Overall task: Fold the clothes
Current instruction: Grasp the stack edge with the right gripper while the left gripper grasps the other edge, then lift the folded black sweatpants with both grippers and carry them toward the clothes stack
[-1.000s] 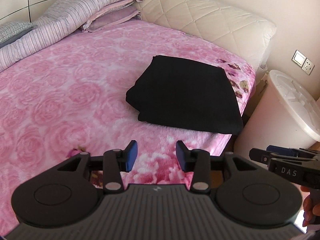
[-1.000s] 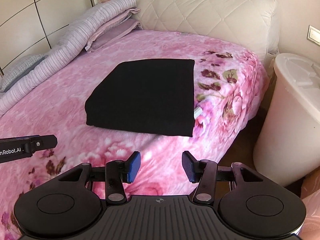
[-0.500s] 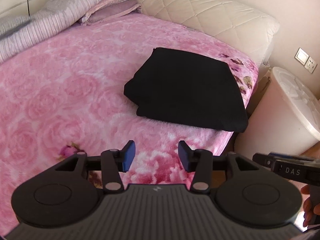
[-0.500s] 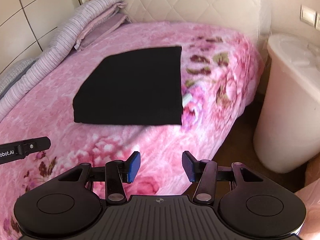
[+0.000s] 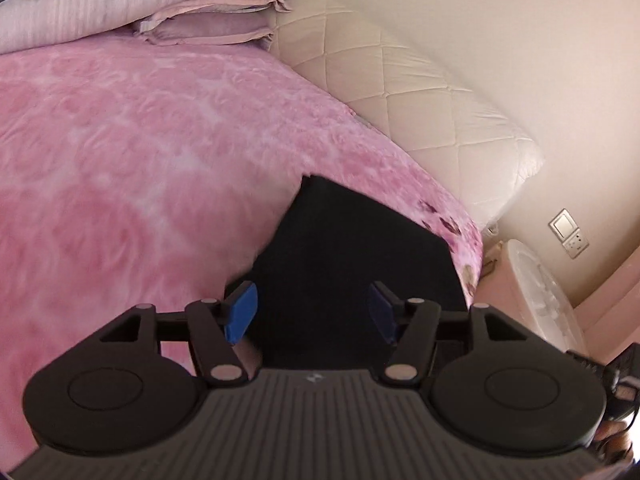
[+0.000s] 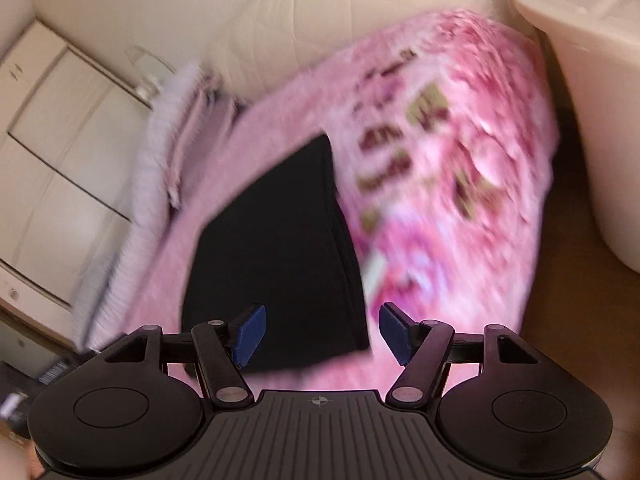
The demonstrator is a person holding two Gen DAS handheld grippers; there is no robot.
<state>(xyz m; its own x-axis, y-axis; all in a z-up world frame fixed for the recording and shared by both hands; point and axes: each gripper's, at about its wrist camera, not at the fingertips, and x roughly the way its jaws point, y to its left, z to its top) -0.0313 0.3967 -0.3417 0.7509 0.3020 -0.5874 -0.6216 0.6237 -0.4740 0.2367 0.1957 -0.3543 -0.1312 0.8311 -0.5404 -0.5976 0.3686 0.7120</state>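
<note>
Pink bed [image 5: 120,152]: folded black garment [image 5: 352,264] near edge.

Folded garment [image 5: 360,264] on bed [image 5: 120,152], near its right edge, just ahead of both hand-held grippers. Stacked bedding [image 5: 168,4] at far left w/ headboard [image 5: 420,92] behind. Bin [image 6: 592,80] on floor, right of bed.
</note>
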